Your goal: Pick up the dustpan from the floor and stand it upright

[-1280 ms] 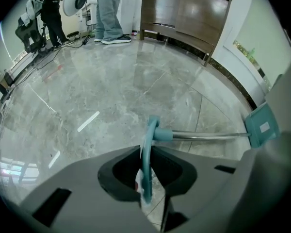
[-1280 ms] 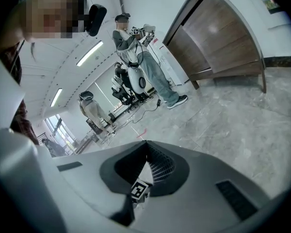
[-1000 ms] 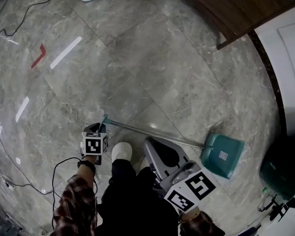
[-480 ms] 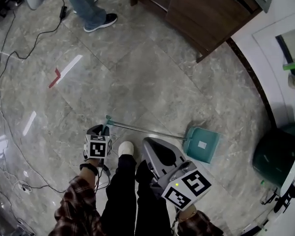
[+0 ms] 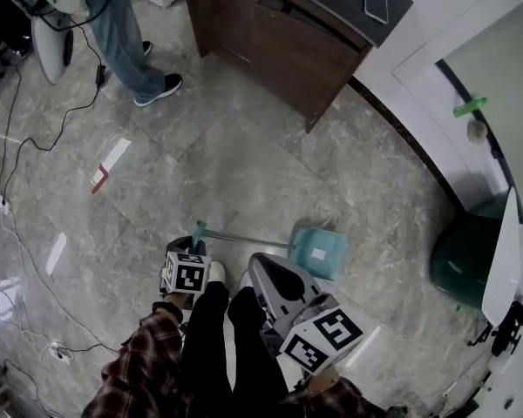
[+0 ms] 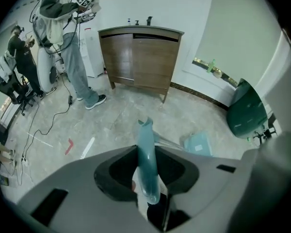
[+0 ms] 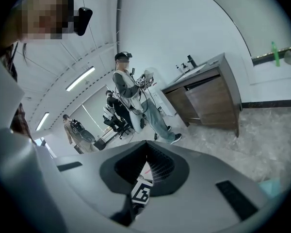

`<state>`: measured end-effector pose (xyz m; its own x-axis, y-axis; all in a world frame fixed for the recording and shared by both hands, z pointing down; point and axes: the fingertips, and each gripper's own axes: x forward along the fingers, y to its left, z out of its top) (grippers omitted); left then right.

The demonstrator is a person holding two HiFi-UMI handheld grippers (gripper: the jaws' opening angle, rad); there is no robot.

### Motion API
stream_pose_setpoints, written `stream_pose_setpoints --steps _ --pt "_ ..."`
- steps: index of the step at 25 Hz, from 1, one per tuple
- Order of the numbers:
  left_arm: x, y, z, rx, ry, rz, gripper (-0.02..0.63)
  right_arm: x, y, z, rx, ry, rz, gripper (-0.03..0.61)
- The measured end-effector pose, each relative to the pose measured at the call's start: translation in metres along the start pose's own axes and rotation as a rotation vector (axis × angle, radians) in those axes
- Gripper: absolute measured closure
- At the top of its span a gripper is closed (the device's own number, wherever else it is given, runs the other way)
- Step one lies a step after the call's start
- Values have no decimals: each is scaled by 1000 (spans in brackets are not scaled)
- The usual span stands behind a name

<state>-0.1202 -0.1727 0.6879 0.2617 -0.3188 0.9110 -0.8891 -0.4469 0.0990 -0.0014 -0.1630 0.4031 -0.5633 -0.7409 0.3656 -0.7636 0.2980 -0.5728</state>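
Observation:
The teal dustpan's pan (image 5: pixel 319 252) rests on the marble floor, and its thin long handle (image 5: pixel 244 237) runs left to my left gripper (image 5: pixel 190 240). In the left gripper view the teal grip of the handle (image 6: pixel 147 164) stands between the jaws, its tip poking out beyond them, with the pan (image 6: pixel 198 143) far below. My left gripper (image 6: pixel 146 150) is shut on that grip; its jaws have just been opening a little, with the grip still between them. My right gripper (image 5: pixel 255 261) hangs beside it, tips together and holding nothing (image 7: pixel 146 142).
A brown wooden cabinet (image 5: pixel 279 33) stands against the far wall. A person (image 5: pixel 113 33) stands at the upper left, with cables (image 5: pixel 17 146) trailing over the floor. A dark green bin (image 5: pixel 466 255) sits at the right. Red and white tape marks (image 5: pixel 105 168) lie on the floor.
Both grippers have risen well above the floor. The handle's end went up with the left gripper, and the pan slid left, closer to my feet.

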Motion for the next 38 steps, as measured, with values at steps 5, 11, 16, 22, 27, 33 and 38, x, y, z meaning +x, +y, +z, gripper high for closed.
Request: stream_pose_setpoints --steps 5,11,16,22,27,33,38 --pt "-32 -64 33 99 -38 -36 499 -48 -4 23 -19 -24 -53 568" --pt "-55 -143 66 171 -75 -124 492 -111 -46 51 -10 -91 -173 568" --pt "-70 -202 86 210 -86 -223 491 -166 -83 57 -18 -117 -306 568" --pt "-84 -271 101 248 -89 -329 488 -226 -116 40 47 -142 -421 568" --pt "-93 -330 103 274 -77 -441 488 -273 -137 28 80 -174 -505 568" --pt "-100 -381 102 282 -65 -529 488 -319 -152 17 114 -223 -591 568" --pt "-101 -411 102 260 -34 -619 488 -341 -155 10 148 -255 -635 568"
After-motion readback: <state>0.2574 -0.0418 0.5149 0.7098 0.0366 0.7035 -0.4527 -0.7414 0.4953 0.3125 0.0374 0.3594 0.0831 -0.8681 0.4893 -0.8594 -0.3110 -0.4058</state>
